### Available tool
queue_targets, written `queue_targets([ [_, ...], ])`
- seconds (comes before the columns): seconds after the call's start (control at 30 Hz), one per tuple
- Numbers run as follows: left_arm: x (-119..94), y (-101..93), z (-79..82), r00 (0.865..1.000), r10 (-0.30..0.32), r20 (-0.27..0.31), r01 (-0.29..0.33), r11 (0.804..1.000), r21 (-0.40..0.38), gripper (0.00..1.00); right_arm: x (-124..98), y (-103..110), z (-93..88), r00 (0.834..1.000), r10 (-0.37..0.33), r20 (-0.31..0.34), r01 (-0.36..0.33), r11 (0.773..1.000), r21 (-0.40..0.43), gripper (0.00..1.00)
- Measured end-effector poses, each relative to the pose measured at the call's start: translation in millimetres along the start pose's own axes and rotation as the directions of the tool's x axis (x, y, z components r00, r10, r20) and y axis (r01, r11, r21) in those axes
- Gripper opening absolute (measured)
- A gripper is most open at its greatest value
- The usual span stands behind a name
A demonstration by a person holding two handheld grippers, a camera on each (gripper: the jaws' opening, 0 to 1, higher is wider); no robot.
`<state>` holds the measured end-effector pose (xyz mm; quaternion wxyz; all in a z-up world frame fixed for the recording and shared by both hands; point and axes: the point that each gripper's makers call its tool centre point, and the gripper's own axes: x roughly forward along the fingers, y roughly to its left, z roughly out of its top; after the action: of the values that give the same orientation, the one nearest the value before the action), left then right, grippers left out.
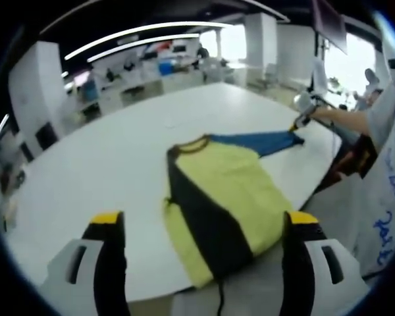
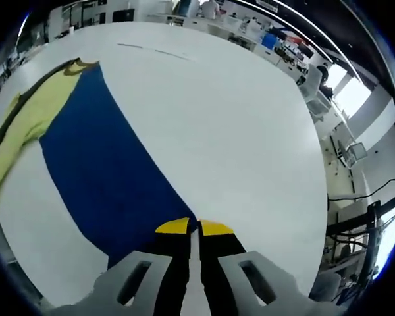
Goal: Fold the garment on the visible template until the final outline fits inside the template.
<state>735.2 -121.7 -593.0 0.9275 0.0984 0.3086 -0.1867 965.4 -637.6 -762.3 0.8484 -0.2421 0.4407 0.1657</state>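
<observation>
A yellow garment [image 1: 240, 187] with a black band and a blue sleeve [image 1: 258, 141] lies on the white table [image 1: 99, 164]. My left gripper [image 1: 204, 220] hangs open above the table's near edge, its yellow-tipped jaws wide apart on either side of the garment's hem, touching nothing. In the left gripper view, my right gripper [image 1: 301, 122] pinches the sleeve's far end. In the right gripper view, that gripper [image 2: 196, 227] is shut on the tip of the blue sleeve [image 2: 105, 164], which stretches away to the yellow body [image 2: 23, 125].
A person's arm and white printed shirt [image 1: 385, 171] stand at the table's right side. A faint thin line [image 2: 151, 51] marks the table [image 2: 243, 131] beyond the collar. Office desks and pillars lie behind.
</observation>
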Motion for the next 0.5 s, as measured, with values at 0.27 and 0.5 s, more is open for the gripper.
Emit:
queue_targets([
  [0.27, 1.8, -1.9, -0.1, 1.0, -0.011, 0.006, 0.011, 1.0, -0.002, 0.94, -26.6, 25.6, 6.0, 0.996, 0.029, 0.079, -0.028, 1.0, -0.003, 0.16],
  [0.5, 0.5, -1.2, 2.4, 1.0, -0.011, 0.021, 0.011, 1.0, -0.002, 0.94, -41.7, 64.3, -1.0, 0.99, 0.06, 0.127, -0.052, 0.997, -0.063, 0.24],
])
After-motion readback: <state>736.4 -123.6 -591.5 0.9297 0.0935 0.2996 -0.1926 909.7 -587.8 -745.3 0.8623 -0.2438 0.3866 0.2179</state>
